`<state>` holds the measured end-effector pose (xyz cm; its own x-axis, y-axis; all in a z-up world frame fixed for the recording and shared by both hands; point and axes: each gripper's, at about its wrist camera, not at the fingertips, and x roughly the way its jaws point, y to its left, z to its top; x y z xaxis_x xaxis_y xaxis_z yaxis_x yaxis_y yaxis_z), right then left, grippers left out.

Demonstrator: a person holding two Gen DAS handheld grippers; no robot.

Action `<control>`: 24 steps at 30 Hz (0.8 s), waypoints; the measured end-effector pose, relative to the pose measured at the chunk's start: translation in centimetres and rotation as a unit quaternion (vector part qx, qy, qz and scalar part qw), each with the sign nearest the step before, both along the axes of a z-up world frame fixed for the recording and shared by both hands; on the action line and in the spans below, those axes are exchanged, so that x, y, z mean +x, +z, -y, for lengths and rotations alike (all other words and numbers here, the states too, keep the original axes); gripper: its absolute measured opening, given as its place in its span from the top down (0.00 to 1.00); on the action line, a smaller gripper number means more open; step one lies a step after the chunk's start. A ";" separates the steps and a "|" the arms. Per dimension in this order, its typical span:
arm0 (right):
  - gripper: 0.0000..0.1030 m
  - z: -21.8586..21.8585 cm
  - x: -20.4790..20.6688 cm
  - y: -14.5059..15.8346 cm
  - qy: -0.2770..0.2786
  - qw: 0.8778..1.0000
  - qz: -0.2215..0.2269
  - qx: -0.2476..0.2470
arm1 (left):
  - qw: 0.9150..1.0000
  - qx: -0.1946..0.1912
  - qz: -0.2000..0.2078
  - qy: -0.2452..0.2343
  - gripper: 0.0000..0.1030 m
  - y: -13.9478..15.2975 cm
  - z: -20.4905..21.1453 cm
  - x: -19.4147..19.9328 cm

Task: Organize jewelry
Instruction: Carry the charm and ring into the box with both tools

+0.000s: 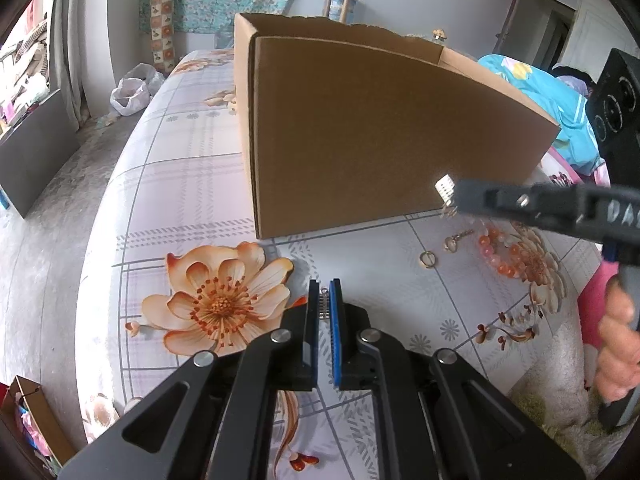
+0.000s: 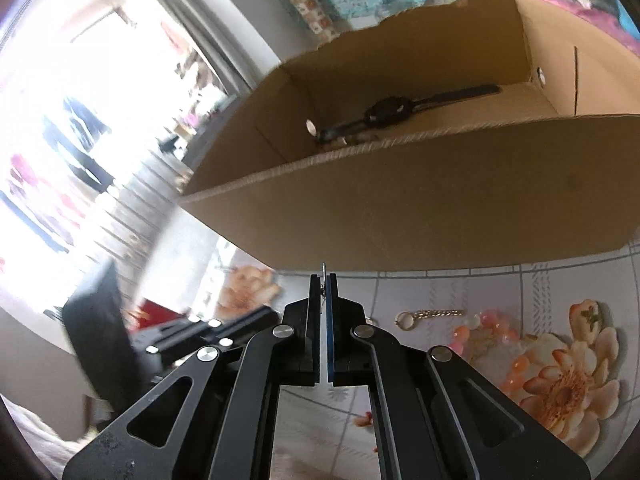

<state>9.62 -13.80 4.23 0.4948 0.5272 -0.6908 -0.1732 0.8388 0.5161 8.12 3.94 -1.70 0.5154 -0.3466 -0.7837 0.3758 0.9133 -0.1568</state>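
Observation:
An open cardboard box (image 1: 384, 128) stands on the flowered cloth; in the right wrist view (image 2: 400, 208) a black watch (image 2: 400, 110) lies inside it. My right gripper (image 1: 446, 192) (image 2: 323, 280) is shut on a small silver rhinestone piece (image 1: 445, 186), held in the air just before the box's front wall. My left gripper (image 1: 325, 286) is shut on a small silver jewelry piece (image 1: 324, 304) low over the cloth. A gold ring (image 1: 428, 259), a gold keychain (image 1: 456, 240) (image 2: 428, 316) and an orange-pink bead bracelet (image 1: 500, 248) (image 2: 492, 340) lie on the cloth.
The table edge curves at the left, with floor and a plastic bag (image 1: 132, 92) beyond. A person's hand (image 1: 616, 344) holds the right gripper at the right edge. Blue and pink fabric (image 1: 552, 92) lies behind the box.

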 end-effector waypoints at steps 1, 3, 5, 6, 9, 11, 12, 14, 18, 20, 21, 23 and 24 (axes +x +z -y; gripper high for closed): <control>0.99 0.5 0.0 0.3 -0.002 1.000 -0.001 0.019 | 1.000 0.000 0.001 0.000 0.96 0.1 0.0 -0.1; 0.99 0.8 0.0 0.4 -0.005 0.999 -0.002 0.039 | 1.000 0.000 0.005 -0.001 0.96 0.3 0.0 -0.2; 0.99 1.1 -0.2 0.4 -0.009 0.999 -0.002 0.052 | 1.000 0.000 0.009 -0.002 0.96 0.5 -0.1 -0.5; 0.99 1.1 0.0 0.1 -0.010 0.998 -0.002 0.054 | 1.000 -0.001 0.013 -0.003 0.96 0.8 -0.1 -0.7; 0.99 0.6 -0.2 0.2 -0.013 0.998 0.002 0.053 | 1.000 -0.005 0.025 -0.004 0.96 1.5 -0.2 -1.3; 0.99 0.5 -0.4 0.5 -0.014 0.999 0.007 0.051 | 0.999 -0.006 0.033 -0.004 0.96 2.1 -0.2 -1.7; 0.99 0.4 -0.5 0.7 -0.015 0.999 0.011 0.048 | 0.999 -0.006 0.036 -0.005 0.96 2.3 -0.2 -1.9; 0.99 0.5 -0.9 0.8 -0.016 0.999 0.017 0.046 | 0.999 -0.006 0.041 -0.005 0.96 2.7 -0.3 -2.3; 0.99 0.8 -1.5 1.0 -0.018 0.998 0.027 0.047 | 0.998 -0.008 0.055 -0.009 0.96 3.9 -0.3 -3.2; 0.99 1.0 -1.8 1.3 -0.020 0.998 0.032 0.049 | 0.998 -0.012 0.061 -0.010 0.96 4.5 -0.4 -3.6; 0.99 1.1 -2.0 1.4 -0.020 0.998 0.035 0.049 | 0.998 -0.015 0.065 -0.010 0.96 4.9 -0.4 -3.9; 0.99 1.4 -2.3 1.8 -0.021 0.998 0.041 0.051 | 0.997 -0.023 0.072 -0.010 0.96 5.8 -0.5 -4.1; 0.99 1.6 -2.4 2.0 -0.022 0.997 0.046 0.052 | 0.997 -0.029 0.074 -0.011 0.96 6.3 -0.6 -4.0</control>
<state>7.23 -15.35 6.25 0.5771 0.5711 -0.5838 -0.1886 0.7887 0.5852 4.11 4.53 4.64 0.6150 -0.4019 -0.6784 0.4189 0.8954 -0.1507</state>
